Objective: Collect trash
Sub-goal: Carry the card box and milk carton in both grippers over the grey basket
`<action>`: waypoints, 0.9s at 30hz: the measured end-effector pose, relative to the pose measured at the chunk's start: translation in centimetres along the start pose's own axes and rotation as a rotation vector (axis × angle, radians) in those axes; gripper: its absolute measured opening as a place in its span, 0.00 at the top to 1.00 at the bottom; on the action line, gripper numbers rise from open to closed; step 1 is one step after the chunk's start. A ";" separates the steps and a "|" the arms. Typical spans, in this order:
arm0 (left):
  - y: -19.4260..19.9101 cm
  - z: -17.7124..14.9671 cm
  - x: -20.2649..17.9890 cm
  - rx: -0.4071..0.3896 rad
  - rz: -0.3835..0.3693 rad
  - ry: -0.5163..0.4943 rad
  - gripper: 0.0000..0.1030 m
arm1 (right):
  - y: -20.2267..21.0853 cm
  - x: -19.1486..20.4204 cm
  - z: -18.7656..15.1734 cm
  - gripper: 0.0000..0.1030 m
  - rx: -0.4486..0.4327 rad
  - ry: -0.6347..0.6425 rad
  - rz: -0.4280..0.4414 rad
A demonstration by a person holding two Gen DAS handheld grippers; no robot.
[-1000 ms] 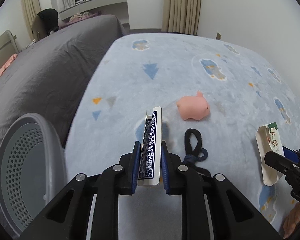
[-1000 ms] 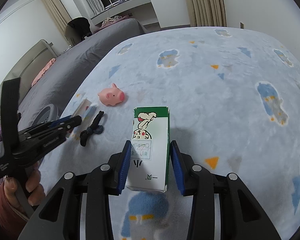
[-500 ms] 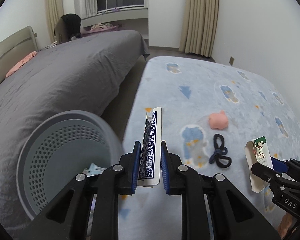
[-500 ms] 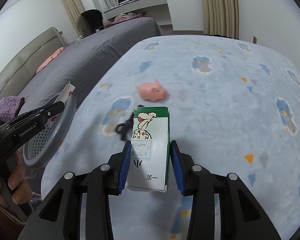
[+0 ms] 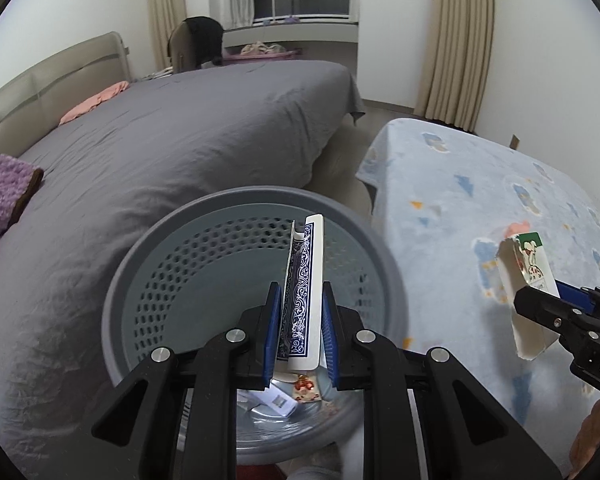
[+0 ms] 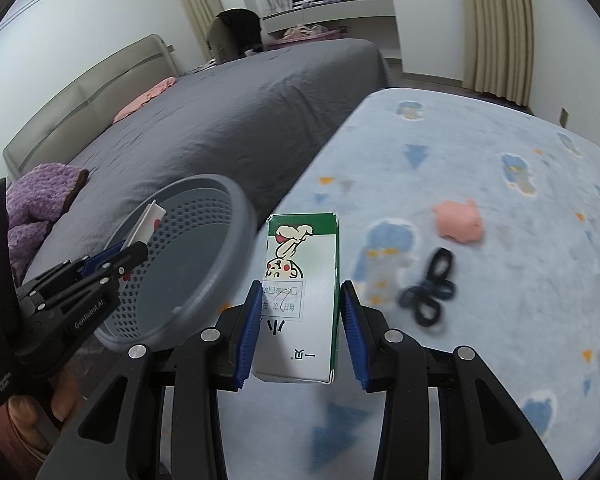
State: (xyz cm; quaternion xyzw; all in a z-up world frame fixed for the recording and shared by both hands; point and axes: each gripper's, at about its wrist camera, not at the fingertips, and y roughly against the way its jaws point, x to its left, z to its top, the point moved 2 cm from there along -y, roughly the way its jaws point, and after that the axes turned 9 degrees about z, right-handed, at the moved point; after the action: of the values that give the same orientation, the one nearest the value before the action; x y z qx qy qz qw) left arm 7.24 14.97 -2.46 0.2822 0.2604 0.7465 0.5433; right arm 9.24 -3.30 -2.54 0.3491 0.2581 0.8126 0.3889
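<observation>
Trash is in both your claws right now, and none of it has gone in yet. From the left camera, your left claw (image 5: 299, 320) is pinched tight on a flat card box (image 5: 302, 280) with a blue swirly back, and it hangs right over the open top of the gray bin (image 5: 140, 272). Down at the bottom of the bin you can see a few scraps already lying there, so some of the job looks done. Off to the right in this view, your right claw (image 5: 540, 308) shows from the side, with the little carton (image 5: 526, 280) in it, over the blue blanket (image 5: 480, 184). From the right camera, your right claw is squeezed shut on that white and green carton with a cartoon on it, and it is near the bin but not over it. Only this view shows the pink pig toy (image 6: 458, 226) and the dark hair ties (image 6: 432, 288) lying clear on the blanket; those look like things to keep. Only the left view shows inside the bin. I think dropping the card box comes next, then the carton.
</observation>
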 end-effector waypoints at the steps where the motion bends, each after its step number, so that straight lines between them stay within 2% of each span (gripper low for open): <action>1: -0.1 0.0 0.5 0.002 0.003 0.009 0.81 | -0.5 0.5 0.2 0.63 0.003 0.007 0.007; 6: -0.6 -0.1 2.4 0.002 0.033 0.035 0.81 | -3.0 3.0 1.7 0.63 0.015 0.045 0.046; 20: -4.0 -0.1 8.0 0.098 0.082 0.162 0.81 | -8.8 7.0 4.6 0.63 0.063 0.109 0.127; 27: -4.3 -0.1 8.2 0.105 0.090 0.154 0.80 | -10.1 7.8 4.9 0.63 0.083 0.125 0.139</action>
State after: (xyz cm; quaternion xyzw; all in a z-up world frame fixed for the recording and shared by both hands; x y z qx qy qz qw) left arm 7.95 24.00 -4.39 0.2633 0.3272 0.7752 0.4720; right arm 14.01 9.49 -3.57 0.3307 0.2906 0.8463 0.3001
